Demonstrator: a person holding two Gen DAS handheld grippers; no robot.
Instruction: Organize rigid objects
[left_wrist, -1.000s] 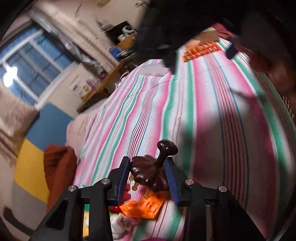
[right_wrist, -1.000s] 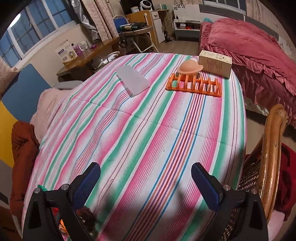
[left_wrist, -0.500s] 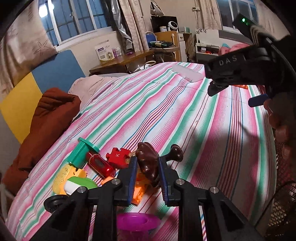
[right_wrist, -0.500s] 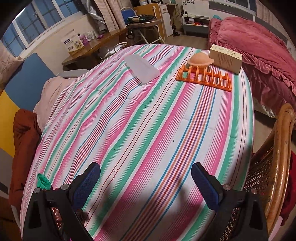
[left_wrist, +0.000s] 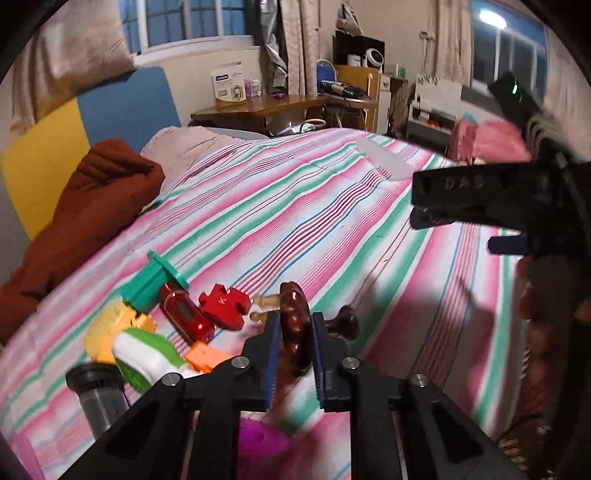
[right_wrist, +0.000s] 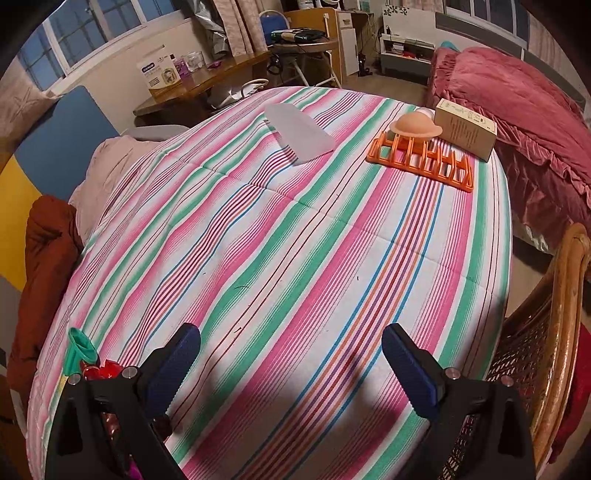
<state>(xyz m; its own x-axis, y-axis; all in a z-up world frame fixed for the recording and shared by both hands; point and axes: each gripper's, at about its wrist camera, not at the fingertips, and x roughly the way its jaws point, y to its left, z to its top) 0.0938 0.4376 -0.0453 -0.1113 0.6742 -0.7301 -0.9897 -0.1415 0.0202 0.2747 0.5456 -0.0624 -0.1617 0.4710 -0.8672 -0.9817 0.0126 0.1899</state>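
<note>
1. A dark brown glossy toy (left_wrist: 293, 332) is pinched edge-on between the blue pads of the left gripper (left_wrist: 294, 345), lifted a bit off the striped bedspread (left_wrist: 280, 221).
2. Just left of those fingers, a small heap of toys is seen: a red puzzle piece (left_wrist: 223, 304), a shiny red capsule thing (left_wrist: 184, 314), a green-and-white piece (left_wrist: 144, 354) and a teal flanged tube (left_wrist: 155, 280).
3. The right gripper (right_wrist: 291, 363) is held wide open with nothing between its pads, over bare bedspread.
4. Far ahead of the right fingers, slightly to their right, an orange rack (right_wrist: 424, 160) is spotted with a peach dome-shaped lid (right_wrist: 415, 125) sitting on it.
5. A cardboard box (right_wrist: 467, 127) is parked just right of the rack, and a pale flat sheet (right_wrist: 299, 134) is lying to its left.
</note>
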